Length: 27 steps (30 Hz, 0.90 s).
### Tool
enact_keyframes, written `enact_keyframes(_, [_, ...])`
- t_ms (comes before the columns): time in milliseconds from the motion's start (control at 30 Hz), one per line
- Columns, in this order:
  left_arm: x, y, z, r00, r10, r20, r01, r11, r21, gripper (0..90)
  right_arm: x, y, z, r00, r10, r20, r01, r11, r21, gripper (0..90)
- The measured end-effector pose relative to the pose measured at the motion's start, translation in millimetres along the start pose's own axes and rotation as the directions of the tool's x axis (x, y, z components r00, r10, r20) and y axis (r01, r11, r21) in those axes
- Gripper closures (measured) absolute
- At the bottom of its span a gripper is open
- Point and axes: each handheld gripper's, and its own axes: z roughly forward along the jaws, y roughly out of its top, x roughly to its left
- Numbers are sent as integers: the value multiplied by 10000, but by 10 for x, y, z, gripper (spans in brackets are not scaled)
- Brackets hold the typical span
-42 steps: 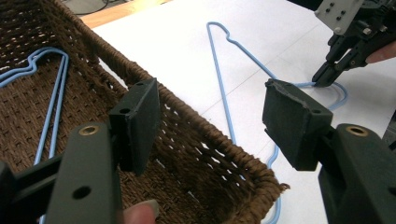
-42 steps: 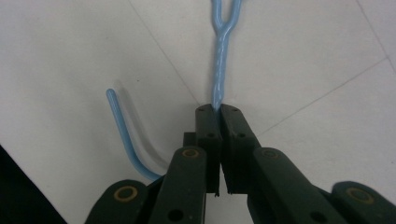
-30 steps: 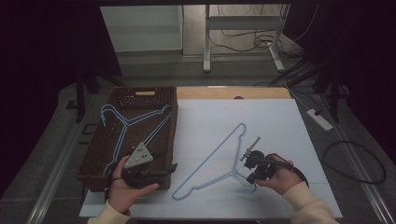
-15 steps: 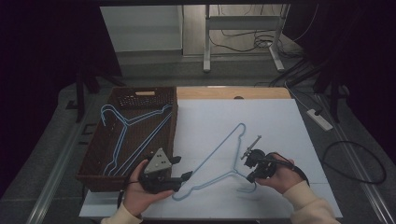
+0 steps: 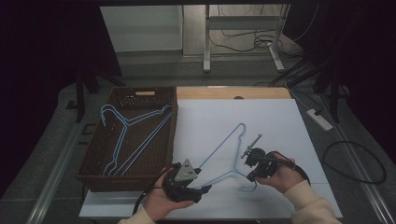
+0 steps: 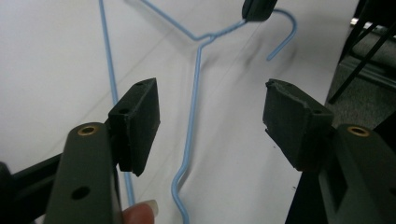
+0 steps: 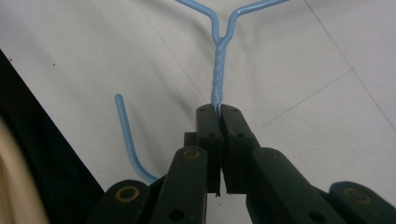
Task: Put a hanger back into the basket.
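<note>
We find the left gripper (image 5: 201, 189) has swung rightward from the brown wicker basket (image 5: 95, 158), jaws spread astride one arm of the thin blue wire hanger (image 5: 223, 156) on white paper. Beyond, the right gripper (image 5: 251, 177) pinches its twisted neck. A two-handed lift appears imminent.
</note>
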Motion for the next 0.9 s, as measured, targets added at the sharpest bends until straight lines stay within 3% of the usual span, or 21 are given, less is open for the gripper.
enact_keyframes(300, [-60,7,355,9997,114,228,-132,9963,844,360,-18,-31,23,9999,48,-124,-51,9998,-185,874])
enact_keyframes(533, [11,51,612,10000,9,93,-21,9912,1327,381,-19,-44,12,9999,66,-150,-70,9997,-229,874])
enact_keyframes(767, [81,72,782,9999,-142,17,138,9868,1614,460,9,-40,-41,10000,35,-28,-36,9995,-301,874])
enact_keyframes(900, [89,84,835,9997,-205,108,183,9849,1722,555,19,-34,-70,10000,39,11,-39,9993,-368,874])
